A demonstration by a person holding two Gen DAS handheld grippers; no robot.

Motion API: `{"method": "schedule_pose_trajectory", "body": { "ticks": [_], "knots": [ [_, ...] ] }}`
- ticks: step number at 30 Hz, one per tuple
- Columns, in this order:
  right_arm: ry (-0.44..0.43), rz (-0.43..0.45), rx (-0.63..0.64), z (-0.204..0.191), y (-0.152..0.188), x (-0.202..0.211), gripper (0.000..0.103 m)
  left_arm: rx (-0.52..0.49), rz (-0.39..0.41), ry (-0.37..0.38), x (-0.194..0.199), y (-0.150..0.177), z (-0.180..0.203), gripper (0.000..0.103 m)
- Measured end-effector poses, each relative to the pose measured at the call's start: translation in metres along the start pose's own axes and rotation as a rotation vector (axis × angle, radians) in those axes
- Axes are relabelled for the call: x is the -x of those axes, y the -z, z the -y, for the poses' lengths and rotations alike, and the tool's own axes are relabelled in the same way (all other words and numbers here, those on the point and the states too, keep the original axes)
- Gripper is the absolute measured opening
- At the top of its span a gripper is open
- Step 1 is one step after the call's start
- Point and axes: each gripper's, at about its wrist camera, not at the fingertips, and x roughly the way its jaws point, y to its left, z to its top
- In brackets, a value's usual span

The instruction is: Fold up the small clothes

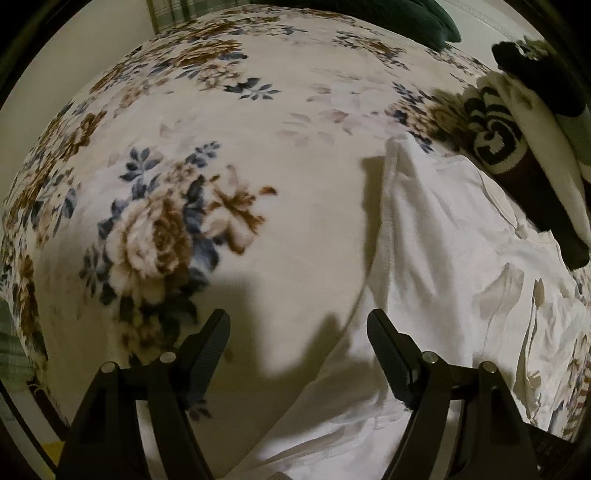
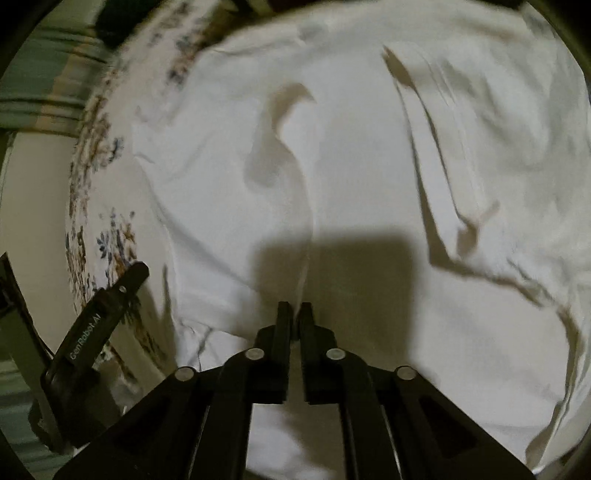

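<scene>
A white garment [image 1: 443, 251] lies crumpled on a floral blanket [image 1: 229, 155], filling the right half of the left wrist view. My left gripper [image 1: 299, 325] is open and empty, hovering over the garment's left edge. In the right wrist view the white garment [image 2: 369, 155] fills most of the frame, with raised folds. My right gripper [image 2: 294, 314] is shut on a ridge of this white fabric, which runs up from between the fingertips. The left gripper's black body [image 2: 99, 314] shows at the lower left of that view.
A pile of other clothes [image 1: 517, 122], with black-and-white striped and dark pieces, sits at the right beside the garment. A dark green item [image 1: 406, 18] lies at the blanket's far edge. The floral blanket [image 2: 103, 206] ends at the left, with pale floor beyond.
</scene>
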Motion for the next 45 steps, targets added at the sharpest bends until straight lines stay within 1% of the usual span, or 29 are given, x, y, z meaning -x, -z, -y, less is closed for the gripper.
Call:
{"method": "schedule_pose_trajectory", "body": {
  "ticks": [1,2,3,4,5,9,12,13,14,16,18,19,21,24,25,26,27,28,29,31,33,35,36,37,39,40,42,44,45],
  "knots": [
    [0.001,0.0,-0.015,0.003,-0.002,0.002,0.015,-0.007,-0.003,0.003,-0.001,0.0,0.002,0.075],
    [-0.002,0.019,-0.032,0.006,-0.006,0.009,0.026,-0.012,-0.004,0.006,-0.002,0.0,0.004,0.075],
    [-0.014,0.042,-0.046,0.008,-0.009,0.015,0.032,-0.022,-0.005,0.005,-0.003,0.0,0.007,0.075],
    [-0.037,0.076,-0.065,0.011,-0.014,0.022,0.041,-0.03,-0.005,0.002,-0.004,0.0,0.008,0.075],
    [-0.067,0.111,-0.089,0.014,-0.021,0.03,0.045,-0.039,-0.005,-0.001,-0.005,0.0,0.01,0.075],
    [-0.141,0.19,-0.134,0.017,-0.054,0.036,0.045,-0.076,-0.006,-0.027,-0.012,0.003,0.016,0.075],
    [-0.153,0.174,-0.146,0.016,-0.077,0.023,0.045,-0.088,-0.012,-0.037,-0.016,0.006,0.017,0.075],
    [-0.158,0.165,-0.151,0.016,-0.081,0.018,0.032,-0.093,-0.013,-0.042,-0.017,0.007,0.018,0.075],
    [-0.161,0.173,-0.143,0.014,-0.084,0.017,0.002,-0.097,-0.013,-0.046,-0.017,0.008,0.018,0.075],
    [-0.105,0.226,-0.126,0.011,-0.084,0.025,0.002,-0.107,-0.012,-0.053,-0.017,0.009,0.019,0.075],
    [-0.071,0.272,-0.131,0.018,-0.084,0.038,0.002,-0.114,-0.014,-0.059,-0.019,0.01,0.019,0.075],
    [-0.066,0.274,-0.144,0.022,-0.086,0.039,0.002,-0.118,-0.018,-0.06,-0.02,0.011,0.019,0.075],
    [-0.061,0.247,-0.166,0.032,-0.087,0.039,0.002,-0.12,-0.024,-0.059,-0.022,0.011,0.02,0.075],
    [-0.038,0.227,-0.168,0.036,-0.081,0.038,0.003,-0.121,-0.023,-0.061,-0.021,0.01,0.02,0.075],
    [-0.051,0.214,-0.176,0.038,-0.078,0.039,0.003,-0.121,-0.021,-0.061,-0.018,0.009,0.02,0.075],
    [-0.08,0.202,-0.185,0.042,-0.072,0.042,0.004,-0.115,-0.019,-0.053,-0.014,0.009,0.019,0.075],
    [-0.089,0.197,-0.19,0.043,-0.068,0.042,0.007,-0.102,-0.009,-0.036,-0.009,0.008,0.018,0.075],
    [-0.112,0.194,-0.2,0.046,-0.061,0.046,0.019,-0.092,0.002,-0.022,-0.005,0.007,0.018,0.075],
    [-0.142,0.193,-0.205,0.045,-0.056,0.046,0.035,-0.086,0.015,-0.005,0.0,0.006,0.019,0.075],
    [-0.196,0.174,-0.208,0.043,-0.041,0.044,0.047,-0.104,0.022,0.006,0.003,0.006,0.026,0.075],
    [-0.21,0.123,-0.169,0.036,-0.027,0.034,0.047,-0.145,-0.007,0.0,-0.007,0.01,0.035,0.075],
    [-0.111,0.053,-0.099,0.028,-0.012,0.014,0.047,-0.196,-0.062,-0.017,-0.027,0.02,0.044,0.076],
    [-0.083,0.037,-0.087,0.029,-0.009,0.008,0.047,-0.225,-0.094,-0.027,-0.038,0.027,0.047,0.076],
    [-0.07,0.021,-0.086,0.033,-0.004,0.002,0.047,-0.23,-0.093,-0.021,-0.039,0.028,0.046,0.076],
    [-0.102,0.028,-0.105,0.038,-0.001,0.008,0.047,-0.225,-0.075,0.002,-0.03,0.027,0.041,0.075],
    [-0.119,0.059,-0.109,0.043,0.004,0.021,0.047,-0.22,-0.074,0.013,-0.025,0.026,0.039,0.075],
    [-0.108,0.106,-0.107,0.052,0.013,0.042,0.047,-0.193,-0.066,0.053,-0.008,0.026,0.028,0.075],
    [-0.086,0.152,-0.137,0.068,0.03,0.071,0.053,-0.185,-0.057,0.076,0.01,0.029,0.017,0.075],
    [-0.076,0.167,-0.154,0.075,0.037,0.082,0.054,-0.19,-0.054,0.085,0.019,0.034,0.011,0.075]
  ]
}}
